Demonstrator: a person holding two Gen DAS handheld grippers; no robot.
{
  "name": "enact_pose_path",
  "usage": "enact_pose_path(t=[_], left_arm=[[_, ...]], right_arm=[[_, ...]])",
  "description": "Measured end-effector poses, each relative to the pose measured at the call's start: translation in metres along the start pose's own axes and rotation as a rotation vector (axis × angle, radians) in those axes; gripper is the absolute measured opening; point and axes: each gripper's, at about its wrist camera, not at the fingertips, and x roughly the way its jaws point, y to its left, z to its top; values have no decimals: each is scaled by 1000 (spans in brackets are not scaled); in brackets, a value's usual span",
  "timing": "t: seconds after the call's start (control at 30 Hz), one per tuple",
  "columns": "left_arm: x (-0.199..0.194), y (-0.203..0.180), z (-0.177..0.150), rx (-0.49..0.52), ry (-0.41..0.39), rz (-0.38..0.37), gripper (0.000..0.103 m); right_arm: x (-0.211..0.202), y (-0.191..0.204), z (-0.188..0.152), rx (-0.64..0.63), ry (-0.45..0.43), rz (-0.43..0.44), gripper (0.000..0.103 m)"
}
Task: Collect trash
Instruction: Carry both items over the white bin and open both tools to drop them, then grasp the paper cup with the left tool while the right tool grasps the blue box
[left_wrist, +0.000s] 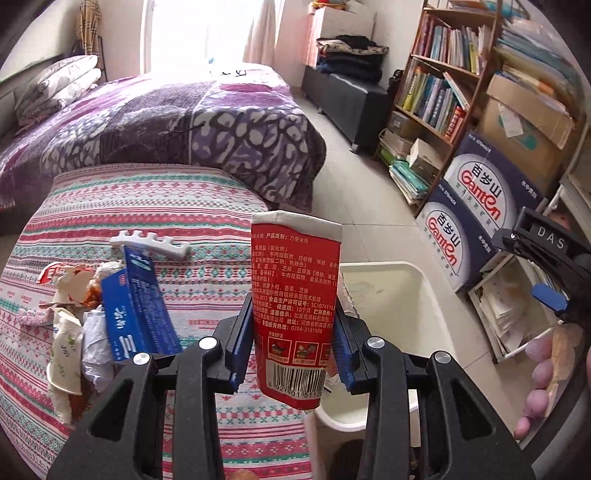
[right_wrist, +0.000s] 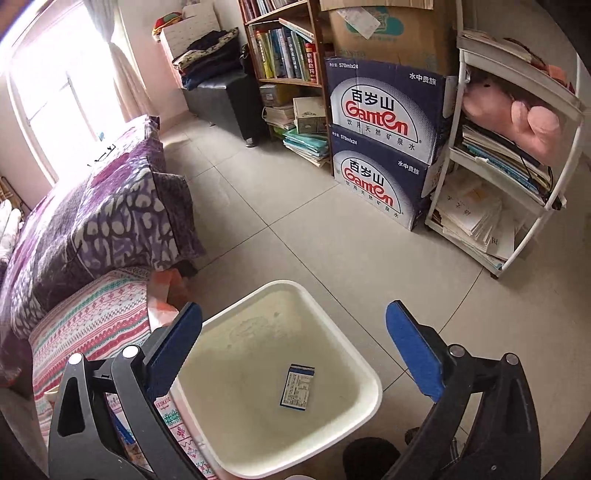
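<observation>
The left gripper (left_wrist: 293, 325) clamps a red noodle packet (left_wrist: 295, 306) upright between its blue pads, at the edge of the patterned cloth (left_wrist: 207, 206) just beside the white bin (right_wrist: 280, 354). Left of the packet, on the cloth, lies a pile of trash (left_wrist: 110, 317) with a blue carton. The right gripper (right_wrist: 295, 347) hangs over the bin, jaws spread wide and empty. Inside the bin lies one small blue-and-white wrapper (right_wrist: 297, 387).
</observation>
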Motion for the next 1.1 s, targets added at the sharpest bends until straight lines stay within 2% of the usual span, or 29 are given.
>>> enact_pose_path(t=[0.23,0.3,0.37,0.43,0.6,0.83,1.0,1.1], left_arm=[[14,-49,5,68,38,-79,40],[16,-59,7,82,52,-134,50],[16,-70,9,110,53,-158,76],[11,-75,8,136,29,-162,78],[5,-65,8,167,-1,-88,78],[-7,-19,6,154,-69,53,81],[-7,24,1,102,-72,124,81],[-3,48,-2,93,-38,181,81]], right_arm=[[-4,-30,15,116,-9,26,96],[-5,-36,17,138,-12,29,95],[-5,-38,19,147,-15,29,96],[-6,-38,18,146,-20,30,96],[-12,-27,14,122,-51,35,96],[-17,9,-2,19,-90,16,96],[-14,43,-18,-91,-84,12,96],[-11,59,-29,-128,-66,14,96]])
